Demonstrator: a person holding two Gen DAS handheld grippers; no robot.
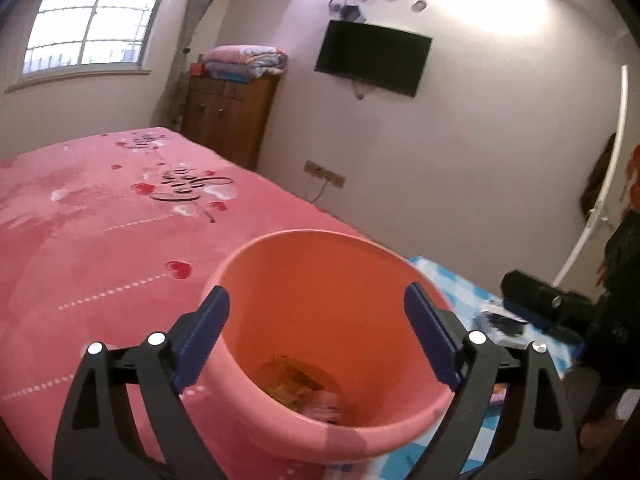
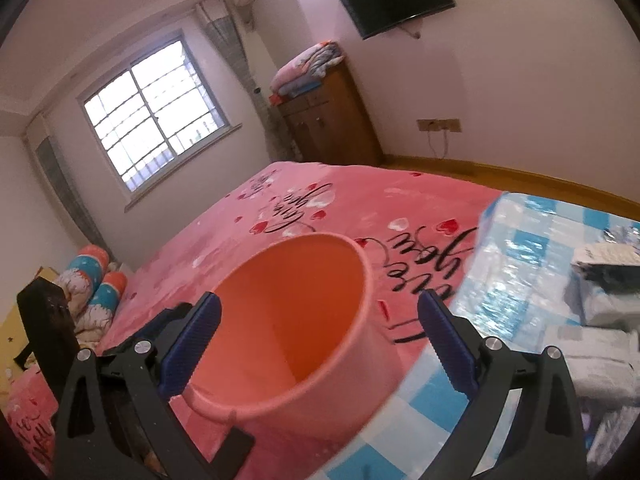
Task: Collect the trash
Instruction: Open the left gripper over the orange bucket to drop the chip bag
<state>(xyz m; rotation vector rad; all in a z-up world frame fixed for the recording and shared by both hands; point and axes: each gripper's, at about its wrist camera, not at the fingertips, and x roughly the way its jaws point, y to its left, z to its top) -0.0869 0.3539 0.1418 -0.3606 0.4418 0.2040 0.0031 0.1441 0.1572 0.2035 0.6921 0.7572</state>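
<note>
A: Start from the tools. How do they stand?

B: The left gripper [image 1: 316,320] has its jaws wide apart and nothing is between the pads. It hangs over the mouth of the pink bucket [image 1: 240,344]. The right gripper [image 2: 320,328] is also spread wide and empty, and it looks at the same bucket from the other side.

A: Where is the trash?

B: Some is at the bottom of the bucket, a yellow wrapper [image 1: 292,380] and something pale beside it. I cannot tell exactly what the pale thing is. The bucket stands on the pink bedspread [image 1: 100,220], near the blue checkered cloth [image 2: 532,248].

A: What can go wrong from here?

B: I think the bucket is light and it stands on a soft bed. If a finger pushes its rim, it may tip and the trash falls out again. Also, the packets [image 2: 604,312] on the checkered cloth look thin and slippery, so a wide jaw may slide over them or pinch the cloth together with them.

A: Please count the things.

B: Two grippers, one bucket, one bed. On the checkered cloth I see a few pale packets at least, but they overlap and are blurred, so I cannot give a sure number. Farther away there is one television [image 1: 372,60], one wooden cabinet [image 1: 228,120] and one window [image 2: 156,112].
</note>
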